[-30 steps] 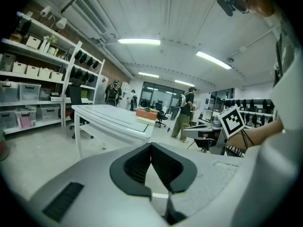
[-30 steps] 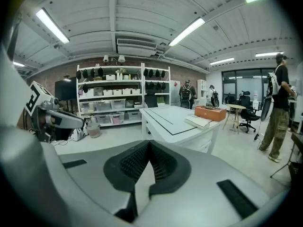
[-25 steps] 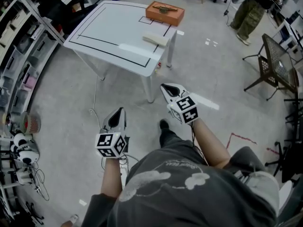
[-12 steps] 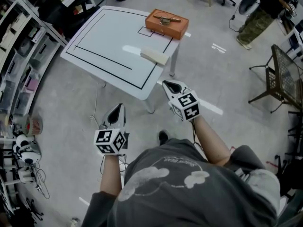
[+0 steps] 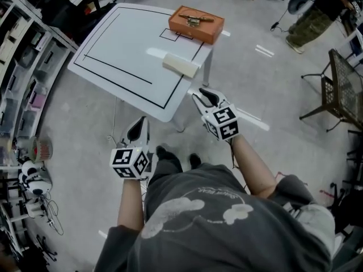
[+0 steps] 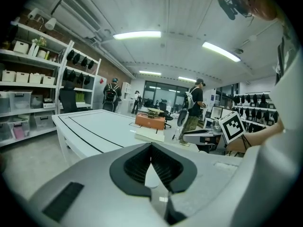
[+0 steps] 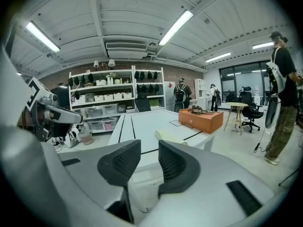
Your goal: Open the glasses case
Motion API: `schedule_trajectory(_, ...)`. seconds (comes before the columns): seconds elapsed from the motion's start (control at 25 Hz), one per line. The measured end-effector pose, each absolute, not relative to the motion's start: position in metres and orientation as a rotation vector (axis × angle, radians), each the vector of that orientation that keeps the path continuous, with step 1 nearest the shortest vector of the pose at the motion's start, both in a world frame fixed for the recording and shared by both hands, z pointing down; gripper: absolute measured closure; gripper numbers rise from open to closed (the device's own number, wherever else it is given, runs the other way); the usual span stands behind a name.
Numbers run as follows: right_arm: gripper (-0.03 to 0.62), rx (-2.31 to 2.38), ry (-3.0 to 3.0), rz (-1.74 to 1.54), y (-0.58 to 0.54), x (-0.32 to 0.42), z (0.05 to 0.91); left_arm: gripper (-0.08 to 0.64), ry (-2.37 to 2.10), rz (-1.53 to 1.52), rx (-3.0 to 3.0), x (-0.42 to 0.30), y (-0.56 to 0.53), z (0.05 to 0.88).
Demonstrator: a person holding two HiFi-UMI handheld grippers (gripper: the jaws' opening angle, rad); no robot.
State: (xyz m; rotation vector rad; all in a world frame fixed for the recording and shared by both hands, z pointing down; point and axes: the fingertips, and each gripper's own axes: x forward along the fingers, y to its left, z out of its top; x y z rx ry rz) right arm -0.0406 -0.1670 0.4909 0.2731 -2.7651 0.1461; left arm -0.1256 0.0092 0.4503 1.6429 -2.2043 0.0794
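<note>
A cream glasses case (image 5: 180, 64) lies shut near the right front edge of the white table (image 5: 113, 50); it also shows in the left gripper view (image 6: 149, 135) and the right gripper view (image 7: 170, 137). My left gripper (image 5: 138, 130) hangs over the floor short of the table's front edge, its jaws shut and empty (image 6: 151, 145). My right gripper (image 5: 204, 97) is just off the table's near corner, a little short of the case. Its jaws (image 7: 149, 148) have just been opening and stand apart with nothing between them.
An orange box (image 5: 196, 23) with a metal object on top sits at the table's far right corner. Storage shelves (image 5: 22, 50) line the left. A dark mesh chair (image 5: 340, 84) and a standing person (image 5: 309, 16) are at the right. Cables and small devices (image 5: 34, 186) lie on the floor at left.
The table has drawn nearer in the head view. Both grippers have advanced toward its front edge, the right one now at the corner.
</note>
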Motion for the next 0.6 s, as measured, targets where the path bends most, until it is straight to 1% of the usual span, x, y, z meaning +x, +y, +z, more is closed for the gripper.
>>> schedule_trajectory(0.12, 0.43, 0.286, -2.763, 0.168, -0.169, -0.038, 0.494, 0.557, -2.179, 0.101, 1.661, -0.13, 0.0, 0.455)
schedule_trajectory(0.28, 0.324, 0.339, -2.75, 0.185, -0.18, -0.036, 0.495, 0.557, -2.131, 0.134, 1.7, -0.137, -0.021, 0.46)
schedule_trajectory(0.4, 0.291, 0.394, -2.729, 0.206, -0.189, -0.037, 0.499, 0.557, -2.073, 0.157, 1.754, -0.145, -0.04, 0.464)
schedule_trajectory(0.6, 0.275, 0.48, -2.698, 0.205, -0.204, -0.048, 0.498, 0.557, -1.983, 0.182, 1.81, -0.17, -0.073, 0.476)
